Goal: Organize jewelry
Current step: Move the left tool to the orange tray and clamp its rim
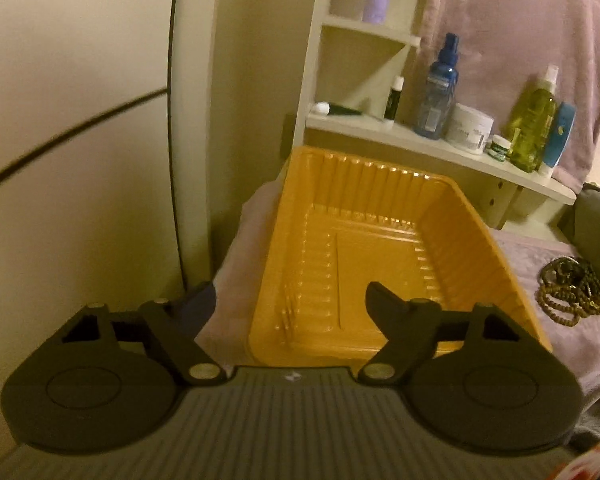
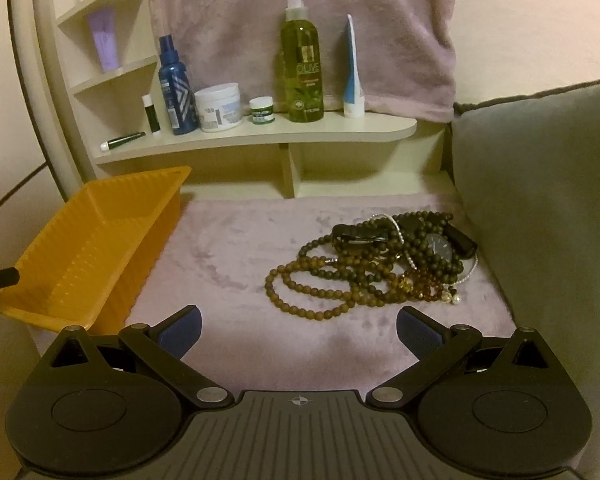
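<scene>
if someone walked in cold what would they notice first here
Most likely the bright orange tray on the left of the mauve blanket, empty, with the left claw straddling its near left corner. Next, the tangled pile of beaded jewelry and a watch on the right, ahead of the open right claw. Behind, a cream shelf lined with bottles and jars.

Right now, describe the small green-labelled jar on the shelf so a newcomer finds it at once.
Start at the cream shelf behind the pink fabric surface. Along its row of toiletries, look between the wide white tub and the tall olive-green spray bottle. The small jar stands there: the shortest upright container in the row, white lid, dark green band.
</scene>
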Demonstrator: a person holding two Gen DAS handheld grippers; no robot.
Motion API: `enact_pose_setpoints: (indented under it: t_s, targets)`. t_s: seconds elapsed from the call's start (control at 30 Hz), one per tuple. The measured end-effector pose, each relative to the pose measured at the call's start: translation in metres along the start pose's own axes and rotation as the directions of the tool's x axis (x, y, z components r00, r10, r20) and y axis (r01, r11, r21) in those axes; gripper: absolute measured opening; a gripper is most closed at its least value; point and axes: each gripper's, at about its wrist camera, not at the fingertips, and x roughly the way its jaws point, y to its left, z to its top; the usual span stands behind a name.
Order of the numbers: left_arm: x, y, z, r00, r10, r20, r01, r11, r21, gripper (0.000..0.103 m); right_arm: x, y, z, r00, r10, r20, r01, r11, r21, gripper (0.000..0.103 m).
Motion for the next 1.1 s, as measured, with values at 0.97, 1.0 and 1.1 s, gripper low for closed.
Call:
enact_pose_setpoints:
  t_s: [0.97, 1.0, 1.1]
  targets:
    - [0.033, 0.014, -0.007, 0.993, -0.102, -0.056, 0.098, 0.992, -0.073, 0.019, 0.024, 0.016, 0.01, 0.999, -0.024, -0.047, 0.022, 0.999, -0.033, 0.103]
    - [0.032, 0.012, -0.006, 0.994, -0.096, -0.057, 0.092, 0.994, -0.062, 0.019, 0.023, 0.016, 0.01, 0.999, -0.023, -0.046, 0.022, 0.999, -0.029, 0.103]
    - [0.028, 0.007, -0.002, 0.995, -0.079, -0.053, 0.078, 0.996, -0.032, 0.016, 0.022, 0.014, 0.009, 0.999, -0.02, -0.041, 0.02, 1.0, -0.021, 0.103]
